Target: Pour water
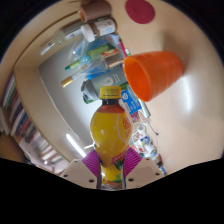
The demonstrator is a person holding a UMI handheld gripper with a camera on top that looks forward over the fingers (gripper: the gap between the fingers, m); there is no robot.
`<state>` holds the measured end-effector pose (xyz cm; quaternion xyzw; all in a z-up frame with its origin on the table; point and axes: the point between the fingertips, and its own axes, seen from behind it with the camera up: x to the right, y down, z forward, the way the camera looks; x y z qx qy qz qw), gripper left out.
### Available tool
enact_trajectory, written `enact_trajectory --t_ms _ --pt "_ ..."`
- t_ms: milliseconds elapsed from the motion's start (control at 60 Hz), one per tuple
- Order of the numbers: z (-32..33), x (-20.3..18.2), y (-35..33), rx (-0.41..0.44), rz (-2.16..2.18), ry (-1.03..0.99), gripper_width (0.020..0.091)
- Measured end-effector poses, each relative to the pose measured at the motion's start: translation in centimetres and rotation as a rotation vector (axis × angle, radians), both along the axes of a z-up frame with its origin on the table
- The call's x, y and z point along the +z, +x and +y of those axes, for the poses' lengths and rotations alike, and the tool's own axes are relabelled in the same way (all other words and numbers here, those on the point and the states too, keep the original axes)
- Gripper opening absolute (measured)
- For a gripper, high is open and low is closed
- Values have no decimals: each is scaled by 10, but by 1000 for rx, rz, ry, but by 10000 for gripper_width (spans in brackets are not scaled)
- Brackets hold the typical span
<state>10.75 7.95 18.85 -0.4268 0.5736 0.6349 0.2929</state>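
Here the gripper point(111, 172) is pinching one bottle point(110, 125) low on its body, with a purple pad point(92, 162) pressed against it on one side and the other finger's pad against the opposite side. The bottle holds yellow-orange liquid and wears a yellow cap point(108, 93), which looks to be on, so as far as the picture shows nothing can pour yet. Its long axis runs straight away from the fingers, cap end farthest from them.

The relation that counts is bottle mouth to cup. One orange cup point(156, 72) sits beyond the bottle and off to the side of its cap, with its open mouth turned toward the bottle and its rim close to the cap but not touching it. The whole scene is tipped in this view, so I cannot tell whether the cup stands upright on the table point(45, 85) or lies over. My judgement is that the coming move turns on swinging the cap end sideways to the cup's rim, and that the cap would have to come off first.

Counted: one bottle, one cup, one gripper. Beyond them lies a cluster of small things point(95, 55) on the pale table, too small to name or count, and a dark red round spot point(140, 10) lies further off. No second hand shows.
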Motion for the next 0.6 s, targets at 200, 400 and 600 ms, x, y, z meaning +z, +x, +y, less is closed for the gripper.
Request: enact_trajectory --t_ms 200,400,600 --pt "2 11 12 -44 319 17 277" --pt "5 13 12 -43 357 19 277" --pt "0 47 -2 27 31 141 278"
